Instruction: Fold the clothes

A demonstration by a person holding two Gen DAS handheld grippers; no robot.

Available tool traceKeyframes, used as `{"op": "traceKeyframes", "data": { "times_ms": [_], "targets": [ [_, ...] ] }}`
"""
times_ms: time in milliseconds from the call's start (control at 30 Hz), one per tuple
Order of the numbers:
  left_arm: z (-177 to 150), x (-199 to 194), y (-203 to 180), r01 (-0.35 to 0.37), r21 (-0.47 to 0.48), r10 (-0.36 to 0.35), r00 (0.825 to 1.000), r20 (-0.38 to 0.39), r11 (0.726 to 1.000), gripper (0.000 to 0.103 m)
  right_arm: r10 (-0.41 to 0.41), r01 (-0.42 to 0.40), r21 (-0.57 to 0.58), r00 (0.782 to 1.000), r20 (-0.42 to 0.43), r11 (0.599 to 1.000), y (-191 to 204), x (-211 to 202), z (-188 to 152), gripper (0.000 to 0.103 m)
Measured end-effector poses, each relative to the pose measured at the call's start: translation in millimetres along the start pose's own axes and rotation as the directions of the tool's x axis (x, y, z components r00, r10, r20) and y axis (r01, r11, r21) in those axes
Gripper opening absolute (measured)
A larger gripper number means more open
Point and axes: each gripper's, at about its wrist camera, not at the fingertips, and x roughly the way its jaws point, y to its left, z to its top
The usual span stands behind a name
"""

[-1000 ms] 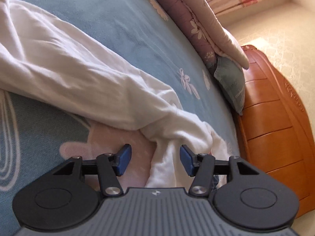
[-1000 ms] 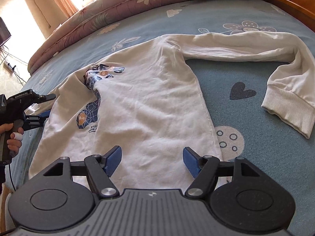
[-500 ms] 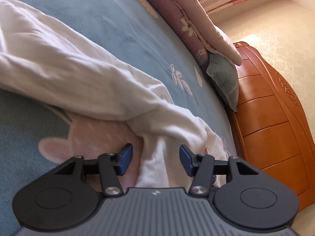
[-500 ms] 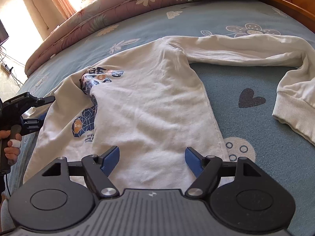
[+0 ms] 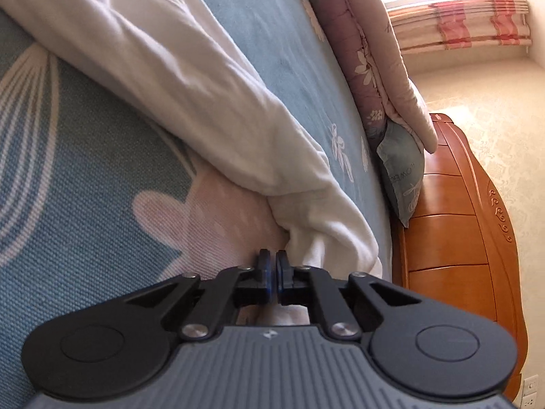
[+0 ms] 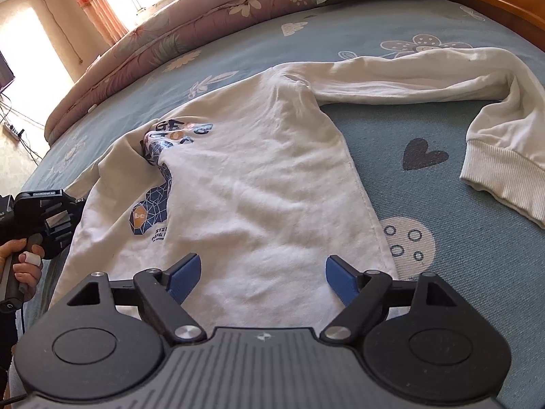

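Note:
A white sweatshirt (image 6: 259,184) with a blue chest print lies spread on the bed, front up. Its right sleeve (image 6: 425,78) runs out and bends back down to a ribbed cuff (image 6: 500,184). My right gripper (image 6: 262,279) hovers open over the hem, nothing between its blue pads. The other sleeve (image 5: 177,68) fills the left wrist view, lying diagonally. My left gripper (image 5: 272,272) is shut on that sleeve's bunched end, with white cloth showing under the jaws. In the right wrist view the left gripper (image 6: 51,218) sits at the shirt's left edge, held by a hand (image 6: 24,262).
The blue patterned bedspread (image 6: 477,272) covers the bed. A folded pink floral quilt (image 6: 177,34) and a teal pillow (image 5: 402,170) lie along the head. A wooden headboard (image 5: 453,238) bounds that side. Curtains (image 5: 460,20) hang at the window.
My left gripper went from open around the sleeve end to shut on it and tilted closer. The right gripper stayed open and edged slightly forward over the hem.

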Motion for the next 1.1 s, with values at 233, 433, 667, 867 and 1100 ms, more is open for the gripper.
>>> {"op": "traceKeyframes", "data": {
  "times_ms": [233,433,667,867,1100],
  "targets": [
    [2,7,14,0.087,-0.141,-0.081,0.996,0.049,0.986,0.007,0.001,-0.001,-0.002,1.0,0.0,1.0,2,0,-2,0.087],
    [4,10,8,0.089,-0.104,-0.086,0.996,0.027,0.991,0.013,0.003,-0.003,-0.006,1.0,-0.003,1.0,4,-1,-3,0.087],
    [11,3,-13,0.054,0.019,-0.054,0.998,0.016,0.998,0.042,-0.001,0.001,-0.019,1.0,-0.009,1.0,7,-1,-4,0.088],
    [17,18,-30,-0.028,0.121,0.028,1.0,-0.005,0.992,0.038,-0.001,0.0,-0.024,1.0,-0.009,1.0,12,0,-5,0.088],
    [22,28,-33,-0.026,0.125,0.029,0.999,-0.021,0.992,0.031,-0.009,0.009,-0.03,1.0,-0.006,1.0,15,0,-8,0.088]
  ]
}}
